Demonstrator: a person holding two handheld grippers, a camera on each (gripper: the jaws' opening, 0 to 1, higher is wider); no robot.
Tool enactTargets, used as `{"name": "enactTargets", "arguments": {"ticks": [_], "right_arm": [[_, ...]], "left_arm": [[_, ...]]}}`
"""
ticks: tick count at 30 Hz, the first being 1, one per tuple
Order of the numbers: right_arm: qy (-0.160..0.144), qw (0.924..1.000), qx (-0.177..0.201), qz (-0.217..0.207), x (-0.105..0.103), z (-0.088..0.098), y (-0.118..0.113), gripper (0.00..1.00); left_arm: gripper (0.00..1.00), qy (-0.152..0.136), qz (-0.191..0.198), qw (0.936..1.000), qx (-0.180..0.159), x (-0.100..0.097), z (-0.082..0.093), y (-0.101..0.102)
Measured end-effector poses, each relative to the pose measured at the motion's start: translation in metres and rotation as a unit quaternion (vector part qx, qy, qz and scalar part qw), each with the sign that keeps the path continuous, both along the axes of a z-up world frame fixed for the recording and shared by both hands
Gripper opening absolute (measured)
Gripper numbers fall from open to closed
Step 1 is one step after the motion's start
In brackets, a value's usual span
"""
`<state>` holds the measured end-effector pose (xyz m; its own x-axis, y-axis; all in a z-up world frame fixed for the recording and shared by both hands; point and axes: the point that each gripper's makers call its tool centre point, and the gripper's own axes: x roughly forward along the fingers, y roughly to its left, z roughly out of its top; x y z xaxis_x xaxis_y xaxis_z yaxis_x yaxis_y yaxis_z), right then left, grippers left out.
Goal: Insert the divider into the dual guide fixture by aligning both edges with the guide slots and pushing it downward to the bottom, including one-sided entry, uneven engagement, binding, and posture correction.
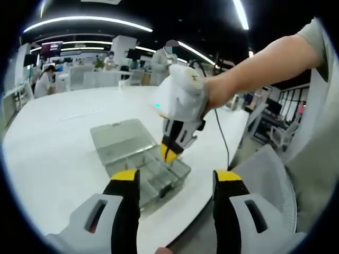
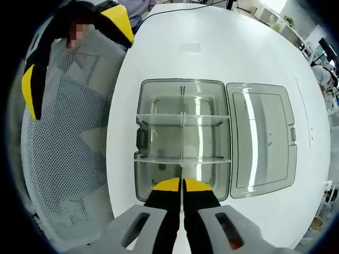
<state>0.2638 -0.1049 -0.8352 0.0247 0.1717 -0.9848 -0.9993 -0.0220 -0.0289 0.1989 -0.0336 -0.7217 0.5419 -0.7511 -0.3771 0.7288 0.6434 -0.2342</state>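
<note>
A clear plastic organizer box (image 2: 142,95) lies on the white table with its lid (image 2: 262,143) folded open to the right. Two clear cross walls span its tray. My right gripper (image 2: 183,186) is shut on a thin clear divider (image 2: 183,137), seen edge-on along the box's middle line; how deep it sits I cannot tell. In the left gripper view, a hand holds the right gripper (image 1: 169,153) tips-down over the box (image 1: 119,140). My left gripper (image 1: 177,177) hangs open near the table's edge, short of the box, with nothing between its jaws; it also shows as the left gripper (image 2: 74,53) above the chair.
The round white table (image 2: 212,47) has bare surface beyond the box. A grey mesh chair (image 2: 69,137) stands just off the table's edge, under the left gripper. A black cable (image 1: 222,140) trails from the right gripper. People sit at desks (image 1: 45,79) far behind.
</note>
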Motion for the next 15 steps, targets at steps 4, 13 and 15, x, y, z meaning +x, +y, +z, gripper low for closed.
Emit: {"name": "enactTargets", "arguments": {"ticks": [4,13,15], "right_arm": [[-0.012,0.9999,0.000,0.002,-0.0005,0.0007,0.0006,0.00],[-0.027,0.9996,-0.011,0.005,-0.0032,0.0026,0.0014,0.00],[-0.024,0.9996,-0.012,-0.005,-0.0030,0.0029,0.0014,0.00]], "left_arm": [[0.52,0.000,0.002,1.0000,0.000,0.0000,0.0006,0.0025],[0.51,-0.003,0.008,1.0000,-0.004,0.0011,0.0025,0.0073],[0.51,-0.003,0.009,0.9999,-0.005,0.0013,0.0024,0.0090]]}}
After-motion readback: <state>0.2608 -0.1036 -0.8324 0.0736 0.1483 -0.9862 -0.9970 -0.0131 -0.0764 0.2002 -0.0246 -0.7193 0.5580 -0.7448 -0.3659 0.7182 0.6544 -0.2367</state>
